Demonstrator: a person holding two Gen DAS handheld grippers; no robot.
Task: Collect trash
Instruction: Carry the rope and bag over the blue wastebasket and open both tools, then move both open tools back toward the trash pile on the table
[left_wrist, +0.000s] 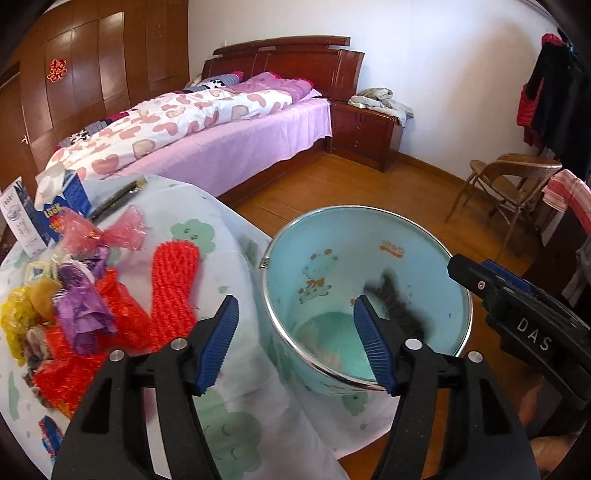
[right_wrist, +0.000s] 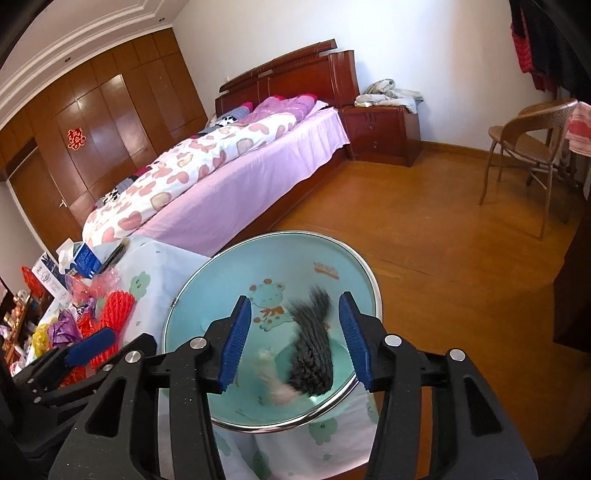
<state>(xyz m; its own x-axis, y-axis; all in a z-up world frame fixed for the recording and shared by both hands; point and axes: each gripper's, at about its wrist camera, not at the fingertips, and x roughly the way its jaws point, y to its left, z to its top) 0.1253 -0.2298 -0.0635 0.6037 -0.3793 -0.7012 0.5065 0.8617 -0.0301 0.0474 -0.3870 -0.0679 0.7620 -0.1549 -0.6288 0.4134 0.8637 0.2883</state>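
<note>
Bedroom light falls on a bench (left_wrist: 236, 369) draped in a pale cloth with green cartoon prints, and beyond it I see a bed (left_wrist: 221, 122) with a heart-pattern quilt, a wooden wardrobe (left_wrist: 92, 74), a nightstand (left_wrist: 365, 129) and a folding chair (left_wrist: 513, 184) on the wood floor.

My left claw (left_wrist: 295, 343) is spread wide and pinches nothing; it hangs over the bench edge, one finger above the cloth, the other above the rim of the bin. My right claw (right_wrist: 295, 343) is spread too, empty, directly above the mouth of the bin. In the left view its black body (left_wrist: 517, 314) juts in from the right, just beside the bin.

A light blue bin (left_wrist: 369, 236) with a metal rim and cartoon animals inside stands against the bench's right edge. A dark grey fuzzy piece (right_wrist: 314, 347) lies blurred inside it, below my right claw, with something pale and smeared (right_wrist: 280, 387) near the bottom that I cannot make out.

Trash remains on the bench: an orange-red foam net (left_wrist: 177, 288) nearest the bin, more red netting (left_wrist: 70, 373), purple wrappers (left_wrist: 81, 306), yellow plastic (left_wrist: 18, 317) and pink cellophane (left_wrist: 107, 229). Behind them stand a blue carton (left_wrist: 62, 206) and a dark pen (left_wrist: 118, 195).
</note>
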